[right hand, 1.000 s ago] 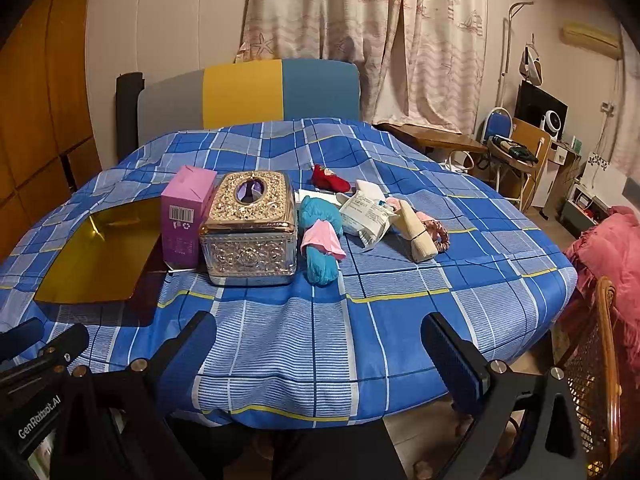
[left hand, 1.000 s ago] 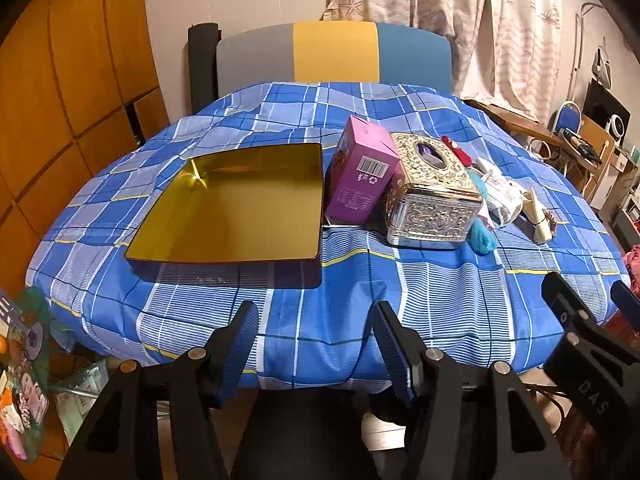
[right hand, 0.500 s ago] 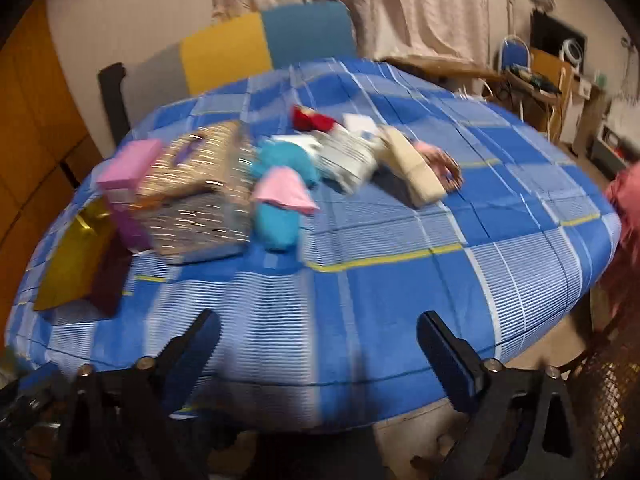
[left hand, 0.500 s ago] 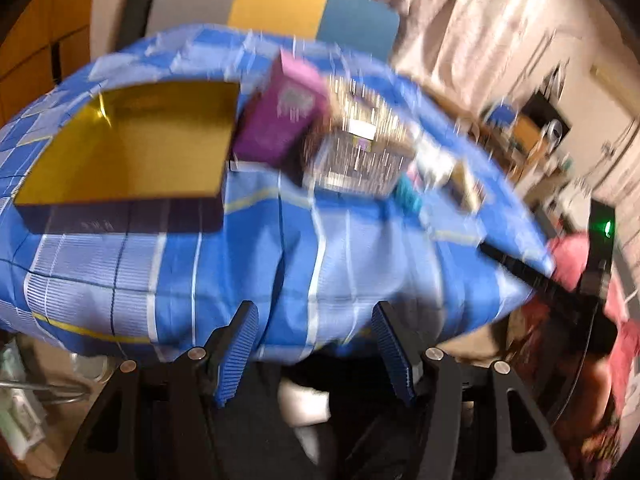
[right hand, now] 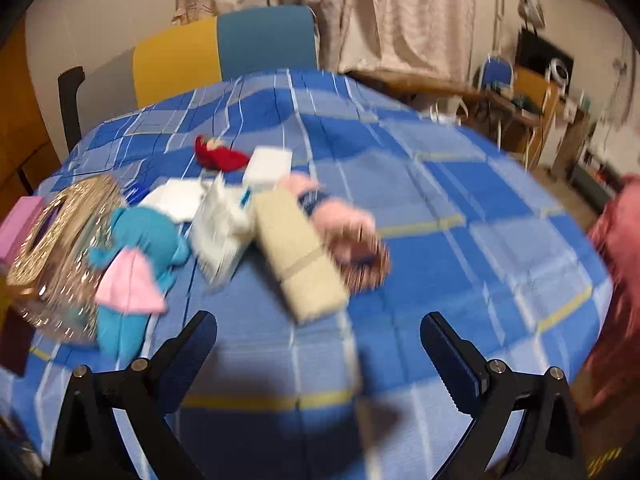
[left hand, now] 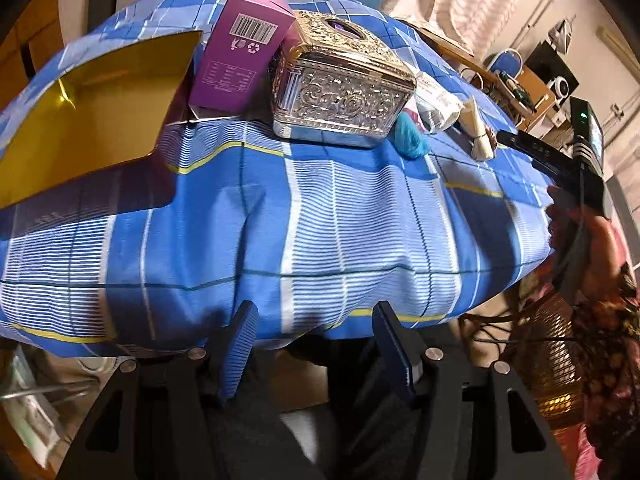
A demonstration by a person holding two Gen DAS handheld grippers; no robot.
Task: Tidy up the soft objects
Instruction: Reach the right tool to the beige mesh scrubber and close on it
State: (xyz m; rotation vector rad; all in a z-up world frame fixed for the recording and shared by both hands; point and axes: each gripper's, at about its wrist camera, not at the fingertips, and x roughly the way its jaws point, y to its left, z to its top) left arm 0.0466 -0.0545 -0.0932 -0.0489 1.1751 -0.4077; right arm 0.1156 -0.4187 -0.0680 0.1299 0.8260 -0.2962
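Left tool [left hand: 314,344] hangs off the near edge of the desk [left hand: 360,216], jaws apart and empty; right tool [right hand: 318,346] stands wide open with nothing between its pads, facing the soft objects, presumably to pick first; these lie clustered at centre-right: blue plush [right hand: 138,248] with pink cloth [right hand: 130,284] over it, beige roll [right hand: 298,256], white packet [right hand: 220,236], pink scrunchie [right hand: 346,232], red item [right hand: 218,156] farther off; gold tray [left hand: 92,116] sits empty at far left, the likely receptacle; purple box [left hand: 240,54] and ornate tissue box [left hand: 340,84], touching, separate tray from cluster.
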